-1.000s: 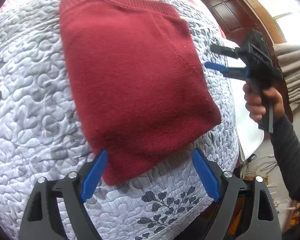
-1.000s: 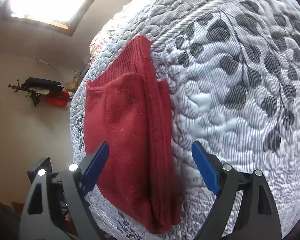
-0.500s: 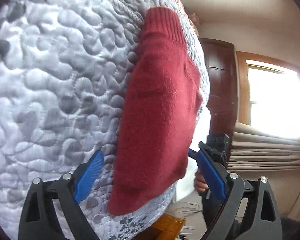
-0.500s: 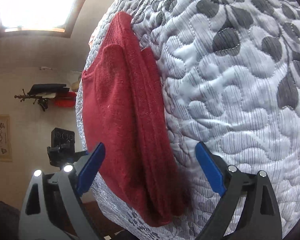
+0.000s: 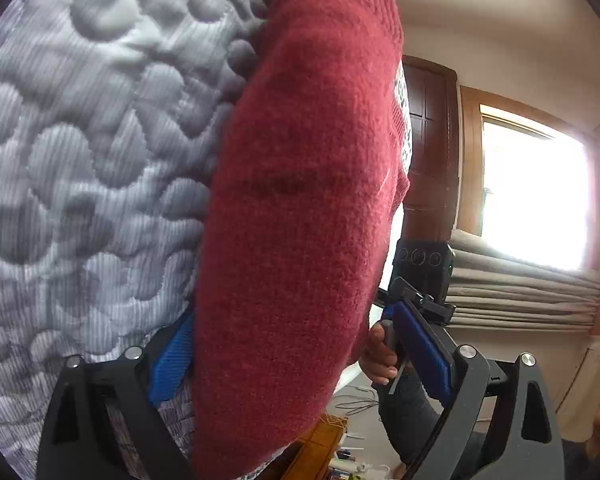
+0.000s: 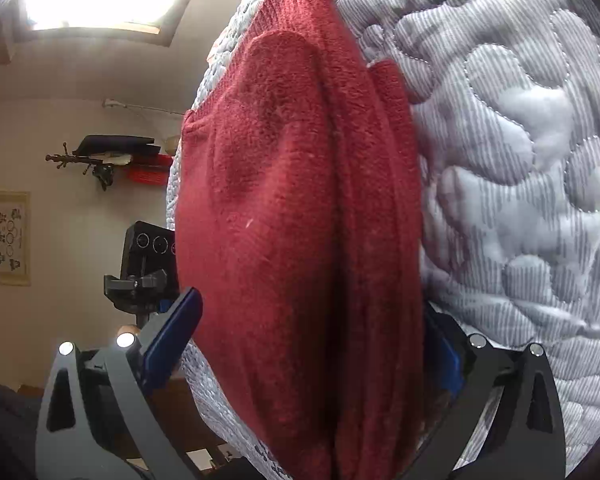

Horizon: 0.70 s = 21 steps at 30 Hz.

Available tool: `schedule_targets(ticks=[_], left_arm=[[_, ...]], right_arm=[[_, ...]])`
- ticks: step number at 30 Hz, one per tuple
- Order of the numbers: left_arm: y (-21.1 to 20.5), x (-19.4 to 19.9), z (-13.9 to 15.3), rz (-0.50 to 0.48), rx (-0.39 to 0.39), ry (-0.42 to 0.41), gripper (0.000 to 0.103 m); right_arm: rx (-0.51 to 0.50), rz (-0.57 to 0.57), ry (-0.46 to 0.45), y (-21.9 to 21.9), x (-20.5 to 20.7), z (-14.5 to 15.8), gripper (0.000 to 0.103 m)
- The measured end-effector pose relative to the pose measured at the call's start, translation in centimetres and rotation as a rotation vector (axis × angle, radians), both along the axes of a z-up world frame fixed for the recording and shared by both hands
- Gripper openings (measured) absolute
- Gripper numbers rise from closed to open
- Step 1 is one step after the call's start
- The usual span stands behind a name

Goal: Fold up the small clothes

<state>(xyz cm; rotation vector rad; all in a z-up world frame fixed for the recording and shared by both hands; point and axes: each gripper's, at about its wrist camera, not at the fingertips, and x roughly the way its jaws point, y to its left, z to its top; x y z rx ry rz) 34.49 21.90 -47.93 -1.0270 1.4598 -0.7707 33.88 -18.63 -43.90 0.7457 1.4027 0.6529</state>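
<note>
Lying folded on quilt (image 5: 80, 160), red sweater (image 5: 300, 220) runs lengthwise, ribbed hem farthest.

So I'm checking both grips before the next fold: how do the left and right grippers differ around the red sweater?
The left gripper faces the red sweater's smooth single edge; the right gripper faces stacked folded layers. Both are open, straddling the sweater's edge on the grey quilt.

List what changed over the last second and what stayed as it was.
Both grippers moved in low toward the red sweater, each from its own side. The left gripper and right gripper now straddle its near edge, jaws open, nothing clamped yet. The sweater remains folded flat on the quilt, in the same place.
</note>
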Motion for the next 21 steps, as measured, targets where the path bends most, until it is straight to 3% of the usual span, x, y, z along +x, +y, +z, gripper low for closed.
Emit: schedule_targets(ticks=[1,3,4,5,6,8,12,17,21], left_arm=[[-0.1,0.1,0.2,-0.007,0.020,-0.012,0.091],[-0.4,0.2,0.3,-0.016,0.086,-0.011,0.068],[-0.4,0.1,0.1,-0.008,0.100,0.006,0.065],[-0.4,0.2,0.0,0.003,0.097,0.019,0.064],[-0.4,0.2,0.2,0.005,0.103,0.020,0.061],[-0.5,0.0,0.5,0.002,0.119,0.015,0.056],[-0.9,-0.3,2.2,-0.009,0.156,0.005,0.043],[-1.0,-0.6,6.1,-0.018,0.192,-0.057,0.042],[1.9,-2.5,9.4,0.001,0.224,-0.102,0.041]], right_arm=[[0.000,0.006,-0.005,0.4,0.1,0.2,0.099],[-0.016,0.009,-0.011,0.8,0.3,0.3,0.094],[-0.020,0.011,-0.015,1.0,0.2,0.4,0.088],[-0.032,0.010,-0.016,1.0,0.1,0.5,0.066],[-0.048,0.000,-0.012,1.0,0.1,0.6,0.053],[-0.047,-0.018,-0.012,0.8,-0.2,0.9,0.045],[-0.104,-0.012,-0.076,2.0,-0.9,3.3,0.040],[-0.121,0.009,-0.139,4.8,-1.8,6.5,0.039],[-0.090,0.043,-0.162,8.4,-2.8,8.4,0.038]])
